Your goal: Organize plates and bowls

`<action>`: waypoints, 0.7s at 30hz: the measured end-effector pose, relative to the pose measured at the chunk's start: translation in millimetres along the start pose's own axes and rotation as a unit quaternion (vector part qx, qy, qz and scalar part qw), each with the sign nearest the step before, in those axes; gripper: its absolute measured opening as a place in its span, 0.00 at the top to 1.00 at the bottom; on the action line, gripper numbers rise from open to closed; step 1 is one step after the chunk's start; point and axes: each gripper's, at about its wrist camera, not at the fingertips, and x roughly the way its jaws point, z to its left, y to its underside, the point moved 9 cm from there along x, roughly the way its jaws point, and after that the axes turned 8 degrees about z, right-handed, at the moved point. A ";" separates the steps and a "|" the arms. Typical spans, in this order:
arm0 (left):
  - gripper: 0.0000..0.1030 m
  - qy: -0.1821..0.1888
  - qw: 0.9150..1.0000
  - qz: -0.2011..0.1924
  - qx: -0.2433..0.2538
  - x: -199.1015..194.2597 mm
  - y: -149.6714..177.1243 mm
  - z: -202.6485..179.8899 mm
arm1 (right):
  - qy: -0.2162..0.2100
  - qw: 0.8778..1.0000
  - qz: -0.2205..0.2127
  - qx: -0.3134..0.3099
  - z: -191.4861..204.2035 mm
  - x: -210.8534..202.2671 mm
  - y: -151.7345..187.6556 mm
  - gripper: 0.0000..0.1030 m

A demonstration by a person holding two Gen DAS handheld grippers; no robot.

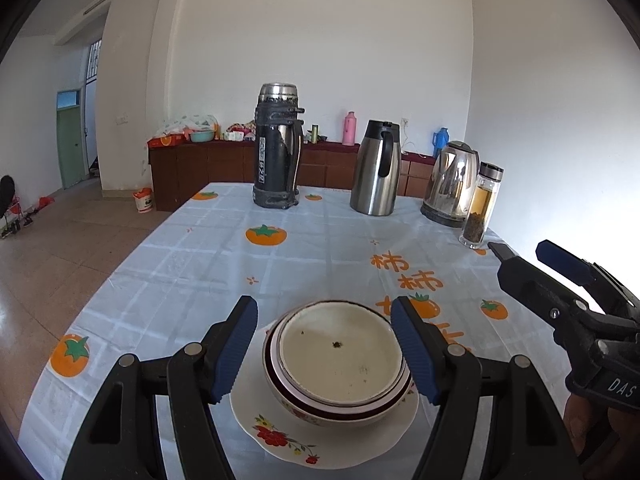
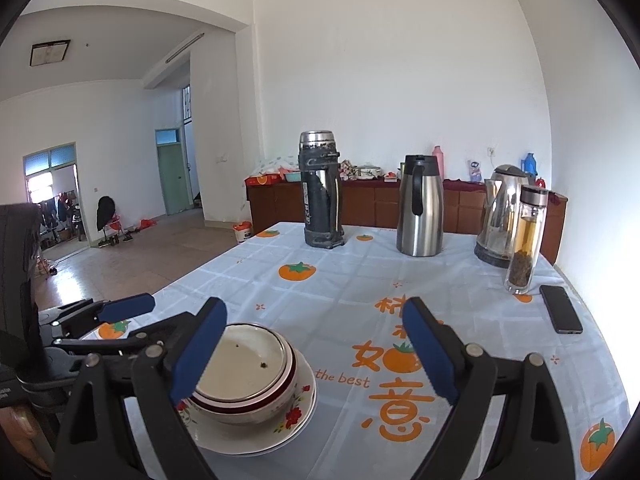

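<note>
Nested bowls [image 1: 340, 364] with a dark red rim band and flower print stand on a white flowered plate [image 1: 280, 436] near the table's front. My left gripper [image 1: 324, 348] is open, its blue pads on either side of the bowls, apart from them. My right gripper [image 2: 316, 356] is open and empty, just right of the bowls [image 2: 244, 372] and plate [image 2: 296, 412]. It also shows in the left wrist view [image 1: 520, 252], and the left gripper shows in the right wrist view [image 2: 116, 312].
At the table's far side stand a black thermos [image 1: 278, 148], a steel carafe [image 1: 376, 168], an electric kettle [image 1: 452, 184] and a glass tea bottle [image 1: 480, 204]. A black phone [image 2: 560, 314] lies at the right. The tablecloth [image 1: 320, 248] has orange persimmon prints.
</note>
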 end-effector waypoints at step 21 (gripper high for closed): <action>0.31 0.003 0.999 -0.029 0.020 -18.5 -9.1 -14.5 | 0.013 1.000 -0.025 -0.009 -0.1 -24.8 -6.1 0.09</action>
